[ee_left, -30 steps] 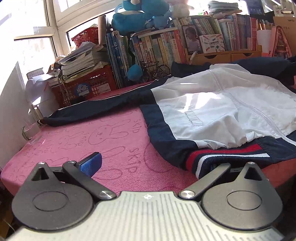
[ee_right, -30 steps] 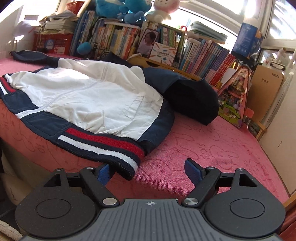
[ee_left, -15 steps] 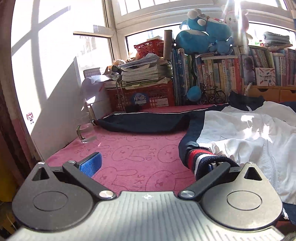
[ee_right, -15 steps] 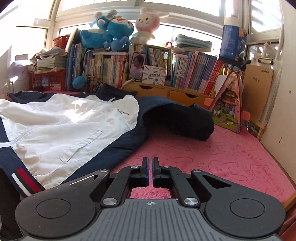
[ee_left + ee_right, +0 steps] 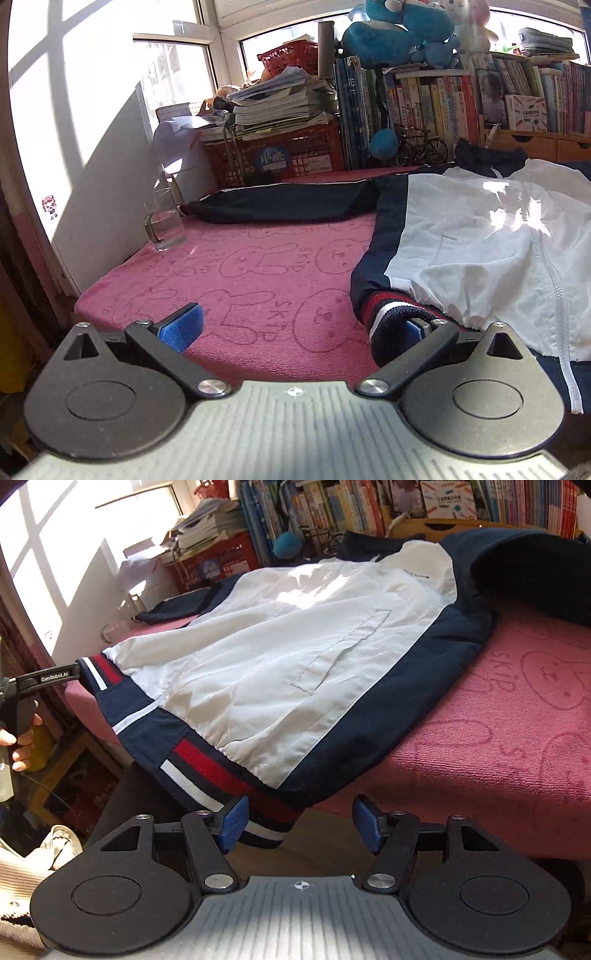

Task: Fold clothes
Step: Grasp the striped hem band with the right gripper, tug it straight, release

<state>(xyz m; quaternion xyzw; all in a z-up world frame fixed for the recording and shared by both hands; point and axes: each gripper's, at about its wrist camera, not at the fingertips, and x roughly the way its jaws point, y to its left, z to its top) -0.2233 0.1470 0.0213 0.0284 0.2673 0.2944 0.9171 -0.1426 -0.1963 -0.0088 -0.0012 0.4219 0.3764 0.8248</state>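
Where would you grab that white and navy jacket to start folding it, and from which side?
Probably by the striped hem band, coming from the near table edge. The jacket lies flat, and that thick ribbed band overhangs the edge of the pink towel, so a pad can slip under it. The right hand-held gripper sits there, jaws opening, gripping nothing yet.

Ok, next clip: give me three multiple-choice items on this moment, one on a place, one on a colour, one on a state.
1. Where is the glass mug?
A. on the books
B. on the pink cover, near the sleeve's cuff
C. on the jacket

2. The jacket's front panel is:
A. white
B. yellow
C. green

3. The jacket lies:
A. folded into a square
B. spread out, hem over the table edge
C. on a hanger

Answers: 1 B, it stands on the pink cover beside the sleeve. 2 A, white between navy sides. 3 B, the striped hem overhangs near the right gripper.
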